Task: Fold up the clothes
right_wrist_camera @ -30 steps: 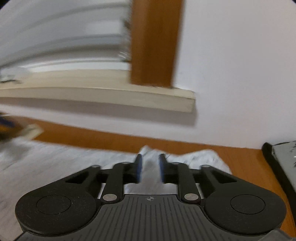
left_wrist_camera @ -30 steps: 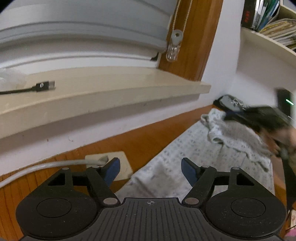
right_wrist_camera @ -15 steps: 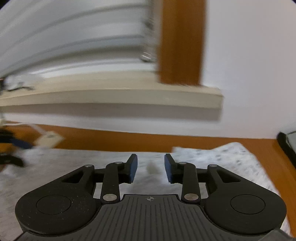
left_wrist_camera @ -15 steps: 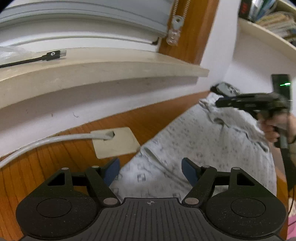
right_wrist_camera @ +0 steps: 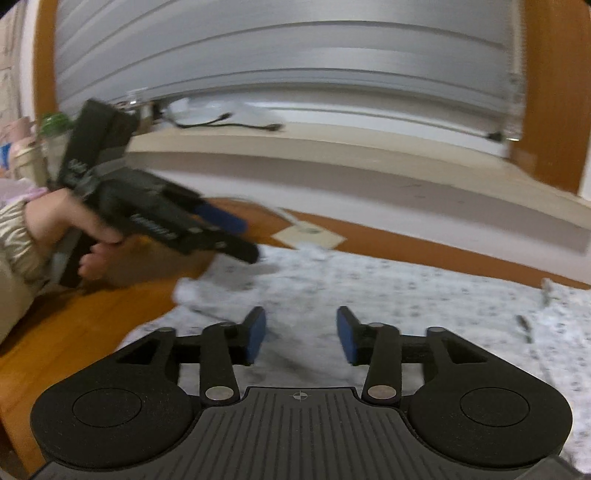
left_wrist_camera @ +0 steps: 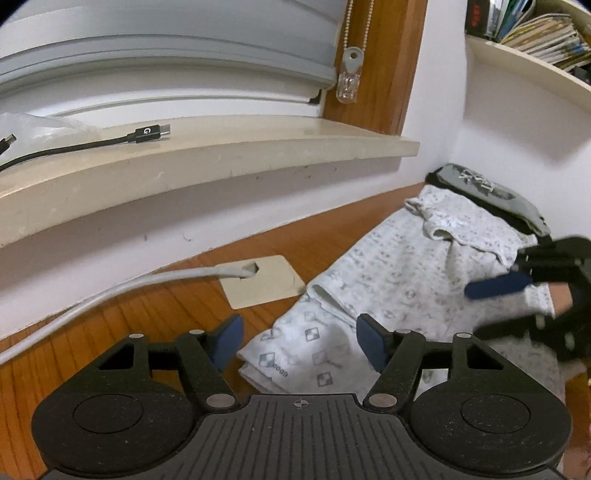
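Observation:
A white garment with a small grey square print [left_wrist_camera: 406, 266] lies stretched out flat on the wooden surface [left_wrist_camera: 110, 332]. My left gripper [left_wrist_camera: 300, 334] hovers over its near folded corner. Its jaws are closing, wide apart, and the pads touch no cloth. In the right wrist view the garment [right_wrist_camera: 406, 295] fills the foreground under my right gripper [right_wrist_camera: 301, 332], whose jaws are opening with nothing pressed between them. Each gripper shows in the other's view: the right gripper [left_wrist_camera: 509, 271] at the garment's right side, the left gripper [right_wrist_camera: 236, 236] in a person's hand at the left end.
A beige windowsill [left_wrist_camera: 221, 162] with a black USB cable [left_wrist_camera: 147, 133] runs along the back wall. A white cable [left_wrist_camera: 147, 284] plugs into a cream outlet plate [left_wrist_camera: 258, 280] beside the garment. Folded grey and black clothing [left_wrist_camera: 480, 184] lies at the far end, under a bookshelf [left_wrist_camera: 535, 29].
My right gripper swung left along the garment toward the left gripper, and its jaws went from nearly shut to apart. The left gripper edged closer to the garment's near corner.

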